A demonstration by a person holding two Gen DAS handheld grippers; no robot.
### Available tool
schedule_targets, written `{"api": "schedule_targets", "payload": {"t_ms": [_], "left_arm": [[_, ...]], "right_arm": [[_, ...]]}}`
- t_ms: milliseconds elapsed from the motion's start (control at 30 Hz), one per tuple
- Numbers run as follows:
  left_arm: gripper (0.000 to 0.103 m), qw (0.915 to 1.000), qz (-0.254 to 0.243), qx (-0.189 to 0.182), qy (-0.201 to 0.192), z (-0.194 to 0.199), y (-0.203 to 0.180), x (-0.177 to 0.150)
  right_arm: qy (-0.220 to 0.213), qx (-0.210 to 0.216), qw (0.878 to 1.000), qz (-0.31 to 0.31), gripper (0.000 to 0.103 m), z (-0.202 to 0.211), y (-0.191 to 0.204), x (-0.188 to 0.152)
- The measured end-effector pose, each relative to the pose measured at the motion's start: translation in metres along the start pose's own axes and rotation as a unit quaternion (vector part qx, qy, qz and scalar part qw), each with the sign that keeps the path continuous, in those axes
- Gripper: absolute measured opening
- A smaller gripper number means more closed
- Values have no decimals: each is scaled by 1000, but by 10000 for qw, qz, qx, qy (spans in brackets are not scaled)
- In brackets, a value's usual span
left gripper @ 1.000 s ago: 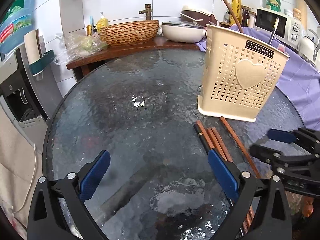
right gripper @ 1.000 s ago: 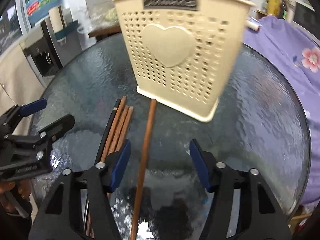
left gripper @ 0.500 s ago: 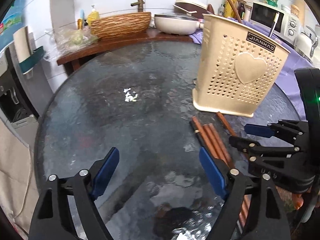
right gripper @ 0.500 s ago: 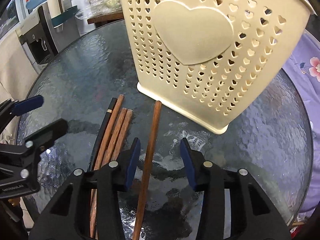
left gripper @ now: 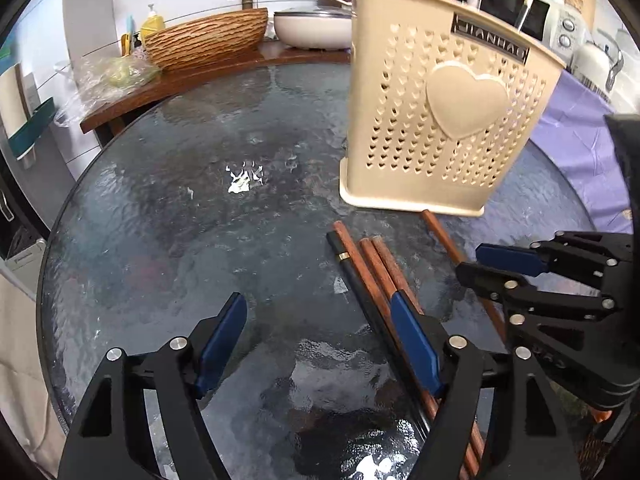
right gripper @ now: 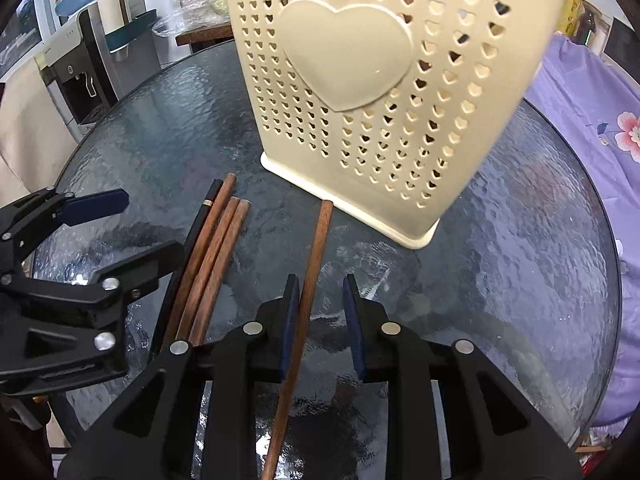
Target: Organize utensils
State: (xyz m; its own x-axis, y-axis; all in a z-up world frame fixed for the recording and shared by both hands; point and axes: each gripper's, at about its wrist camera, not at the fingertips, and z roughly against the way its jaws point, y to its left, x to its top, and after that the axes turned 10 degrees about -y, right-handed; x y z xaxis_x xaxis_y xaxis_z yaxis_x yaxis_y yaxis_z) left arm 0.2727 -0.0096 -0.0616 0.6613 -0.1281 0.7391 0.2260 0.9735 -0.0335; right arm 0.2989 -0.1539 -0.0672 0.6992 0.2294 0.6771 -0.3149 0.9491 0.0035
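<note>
A cream utensil holder with heart holes stands upright on the round glass table. In front of it lie a black chopstick and three brown chopsticks side by side. A single brown chopstick lies apart to their right. My right gripper straddles the single chopstick. Its jaws are closing; the left pad is against the stick and the right pad is still apart. My left gripper is open and closing, its right finger over the bundle, with only glass between the pads.
A wooden counter behind the table carries a woven basket, a white pan and a plastic bag. A microwave and a kettle stand at the back right. Purple floral cloth borders the table's right side; a water dispenser stands left.
The right jaws have narrowed around the single chopstick and moved closer to the holder. The left gripper has shifted forward toward the bundle and its jaws have narrowed.
</note>
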Motion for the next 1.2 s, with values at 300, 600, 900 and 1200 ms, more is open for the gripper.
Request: {"api": "schedule_targets", "payload": {"t_ms": [300,600,900,1200], "left_arm": [[65,9998,-45,147,114,-2,4,-6],[63,9995,25,75,312,-19,4,7],[60,9982,62,49,602,-36,6,27],[51,9982,-16,195,573,-44,2,33]], "right_arm": [[-31,26,10000,11,23,3,-3,-3],[64,-77,9999,28,23,-5,9,8],[87,-85,9999,-60,23,-9,10,14],[74,-124,9999,-92,23,-10,10,14]]}}
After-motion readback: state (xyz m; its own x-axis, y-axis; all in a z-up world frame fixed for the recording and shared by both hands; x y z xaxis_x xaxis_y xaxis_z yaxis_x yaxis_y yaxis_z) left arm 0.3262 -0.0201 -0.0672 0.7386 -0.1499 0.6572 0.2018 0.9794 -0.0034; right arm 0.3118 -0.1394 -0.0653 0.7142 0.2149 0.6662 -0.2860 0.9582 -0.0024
